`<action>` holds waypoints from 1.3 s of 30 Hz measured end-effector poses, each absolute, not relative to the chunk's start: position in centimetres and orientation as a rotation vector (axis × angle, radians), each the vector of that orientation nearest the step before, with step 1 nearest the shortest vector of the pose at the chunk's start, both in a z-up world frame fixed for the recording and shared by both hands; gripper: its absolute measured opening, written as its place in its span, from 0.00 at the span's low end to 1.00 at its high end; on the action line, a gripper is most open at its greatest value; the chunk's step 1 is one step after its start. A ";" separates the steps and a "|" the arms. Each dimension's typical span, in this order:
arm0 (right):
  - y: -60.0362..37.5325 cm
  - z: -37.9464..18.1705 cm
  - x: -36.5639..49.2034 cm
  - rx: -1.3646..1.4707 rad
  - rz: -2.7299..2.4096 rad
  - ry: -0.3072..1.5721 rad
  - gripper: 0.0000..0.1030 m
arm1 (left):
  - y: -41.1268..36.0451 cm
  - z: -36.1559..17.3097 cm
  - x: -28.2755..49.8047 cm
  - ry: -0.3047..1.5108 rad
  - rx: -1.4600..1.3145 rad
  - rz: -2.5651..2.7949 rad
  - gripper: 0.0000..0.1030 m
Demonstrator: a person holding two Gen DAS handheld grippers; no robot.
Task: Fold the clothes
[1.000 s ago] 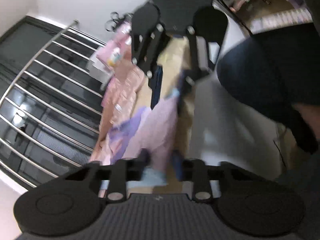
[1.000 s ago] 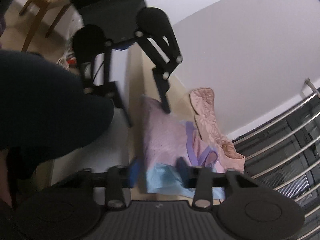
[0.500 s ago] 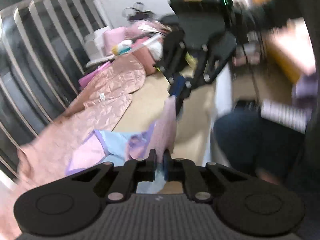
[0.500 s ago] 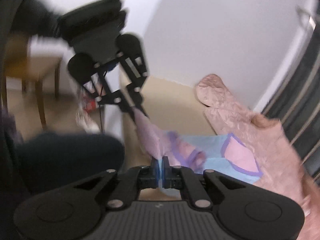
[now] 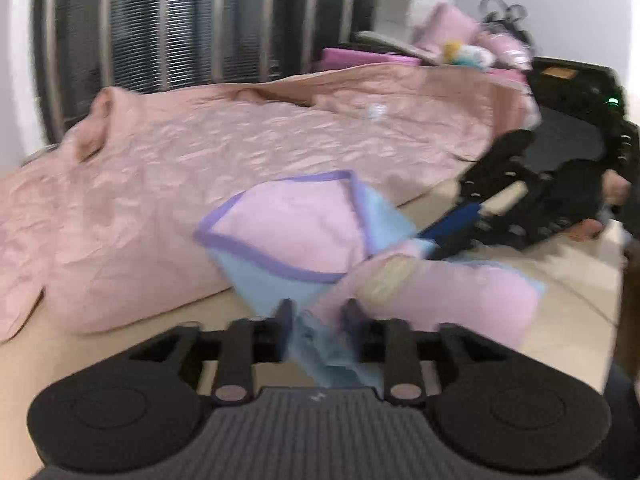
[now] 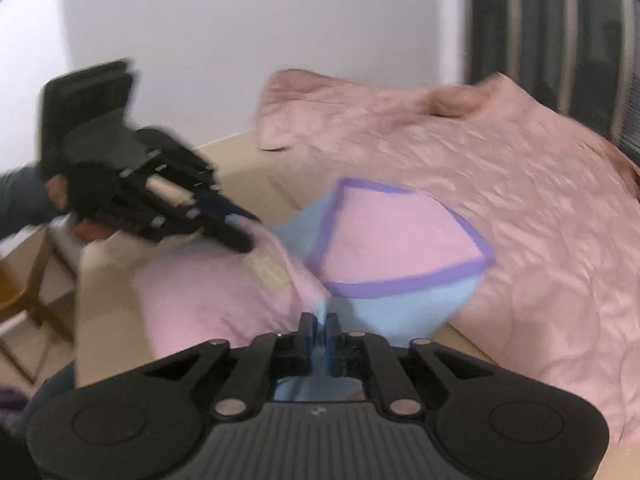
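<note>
I am working on a small pink and blue garment (image 5: pixel 312 240) with purple trim, lying on the beige table (image 5: pixel 120 344) just in front of a large pink quilted piece (image 5: pixel 200 140) that is spread behind it. Part of the garment is lapping onto that quilted piece.

My left gripper (image 5: pixel 316 316) is sitting with its jaws parted a little, blue cloth bunched between them; I judge it is loosening rather than clamping, though blur makes that unsure. My right gripper (image 6: pixel 319 326) is pinched narrow on the blue hem nearest it.

The two grippers are facing each other across the garment, one at each end, so its long axis is running from one to the other. In the right view the left gripper (image 6: pixel 224 224) is lying at the far edge of the pink panel; in the left view the right one (image 5: pixel 452 232) is at the opposite edge.

The coming fold, I judge, turns on that line: the right gripper is holding cloth firmly, so it is better placed to carry its end over toward the left.
</note>
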State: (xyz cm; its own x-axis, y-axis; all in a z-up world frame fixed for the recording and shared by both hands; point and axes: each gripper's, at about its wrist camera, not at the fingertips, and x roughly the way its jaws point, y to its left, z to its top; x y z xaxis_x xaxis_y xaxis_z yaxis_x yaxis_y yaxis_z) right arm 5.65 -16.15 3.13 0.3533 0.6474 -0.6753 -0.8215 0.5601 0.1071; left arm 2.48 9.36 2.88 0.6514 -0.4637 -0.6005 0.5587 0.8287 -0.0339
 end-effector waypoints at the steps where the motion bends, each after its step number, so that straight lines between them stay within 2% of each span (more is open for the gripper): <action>1: -16.3 2.9 5.5 -0.272 0.950 0.736 0.20 | 9.8 3.1 1.9 0.613 0.142 -0.549 0.43; 2: -16.5 3.1 5.0 -0.281 0.937 0.713 0.20 | 10.2 3.3 1.4 0.597 0.123 -0.519 0.48; 5: -17.0 4.4 3.1 -0.281 0.880 0.634 0.22 | 11.6 4.2 -0.6 0.623 0.058 -0.482 0.51; 7: -17.9 5.7 1.9 -0.210 0.874 0.618 0.33 | 11.9 3.9 -2.1 0.641 0.010 -0.509 0.58; 8: -18.2 5.9 1.7 -0.150 0.882 0.637 0.47 | 11.7 3.7 -2.6 0.647 -0.017 -0.521 0.62; 9: -18.3 5.8 1.7 -0.086 0.883 0.672 0.54 | 11.4 3.5 -3.0 0.657 -0.036 -0.529 0.62; 12: -17.3 4.5 2.1 0.001 0.822 0.764 0.54 | 9.5 2.7 -3.3 0.670 -0.016 -0.507 0.62; 13: -16.9 4.0 2.0 0.010 0.812 0.780 0.53 | 8.8 2.5 -3.4 0.665 0.012 -0.498 0.62; 14: -16.6 3.5 1.8 0.007 0.794 0.788 0.39 | 8.2 2.4 -3.6 0.658 0.039 -0.488 0.61; 15: -16.5 3.1 1.4 0.017 0.773 0.788 0.04 | 7.6 2.4 -3.8 0.643 0.063 -0.480 0.61; 17: -16.8 2.5 0.4 0.054 0.722 0.768 0.02 | 6.5 2.6 -4.3 0.612 0.112 -0.463 0.55; 20: -17.5 2.5 -1.7 0.080 0.657 0.692 0.02 | 5.6 2.3 -4.8 0.587 0.149 -0.443 0.55; 23: -17.2 2.1 -2.7 0.075 0.606 0.677 0.03 | 5.8 1.4 -4.6 0.608 0.118 -0.407 0.60; 26: -16.6 2.6 -3.7 0.001 0.563 0.641 0.15 | 6.3 2.6 -5.6 0.566 0.088 -0.391 0.65; 28: -16.7 4.1 -5.2 -0.045 0.566 0.534 0.15 | 6.5 3.7 -6.4 0.526 0.079 -0.386 0.65; 31: -15.9 5.0 -6.0 -0.064 0.651 0.500 0.11 | 6.1 4.7 -7.1 0.508 0.049 -0.431 0.64; 33: -14.8 4.0 -5.7 -0.089 0.663 0.564 0.10 | 4.9 3.5 -6.5 0.581 0.046 -0.481 0.60; 34: -14.1 3.1 -5.5 -0.120 0.645 0.614 0.09 | 4.4 2.7 -6.3 0.616 0.070 -0.475 0.55; 39: -13.9 2.0 -6.6 -0.147 0.637 0.642 0.10 | 4.1 1.5 -6.5 0.635 0.100 -0.480 0.56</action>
